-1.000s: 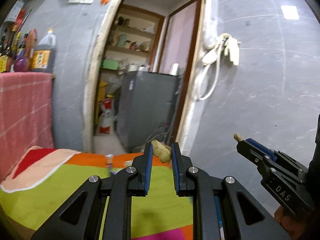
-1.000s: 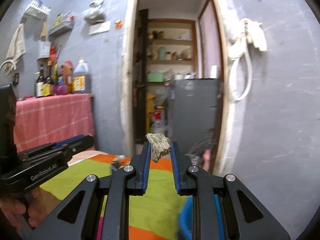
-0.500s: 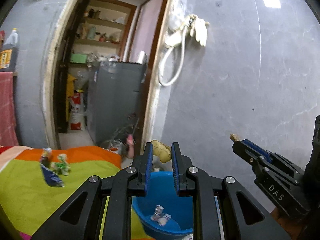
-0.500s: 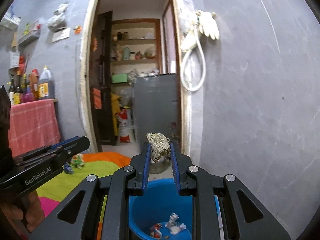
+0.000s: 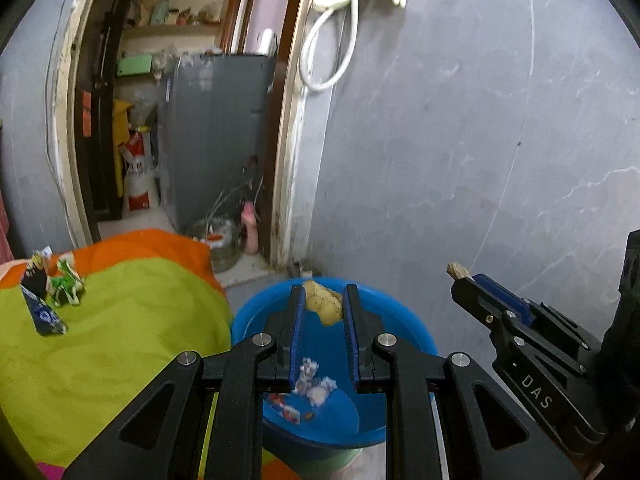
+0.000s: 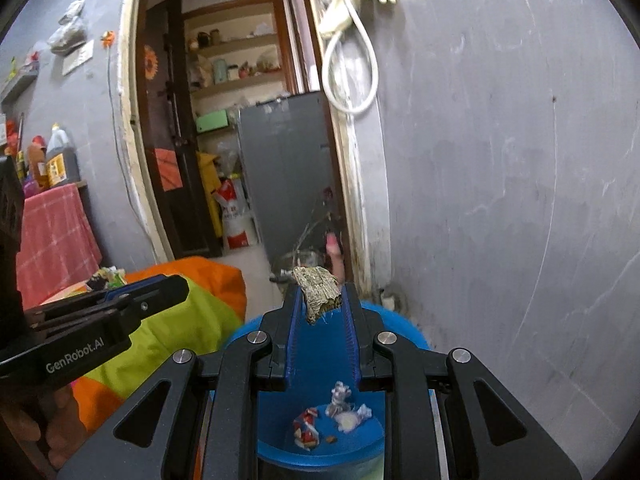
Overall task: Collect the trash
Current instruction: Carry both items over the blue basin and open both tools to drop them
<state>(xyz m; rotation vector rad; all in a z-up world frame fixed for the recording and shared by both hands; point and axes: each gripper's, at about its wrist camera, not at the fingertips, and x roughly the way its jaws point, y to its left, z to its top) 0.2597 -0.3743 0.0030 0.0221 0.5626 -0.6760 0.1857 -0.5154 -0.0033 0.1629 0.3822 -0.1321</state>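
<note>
Left tongs (image 5: 322, 306) clenched on a yellowish scrap (image 5: 325, 307), right tongs (image 6: 322, 302) clenched on a grey-brown crumpled scrap (image 6: 318, 290); both at frame center above the blue bucket (image 5: 256, 312), wrappers (image 6: 340, 408) inside it.

My two black grippers have blue pads (image 5: 298, 344). The round plastic tub (image 5: 404, 320) is bright blue. The bed cover (image 5: 100, 340) has lime green and orange blocks. The wall (image 6: 500, 160) is grey with pale streaks, and the checked cloth (image 6: 56, 240) is pink.
</note>
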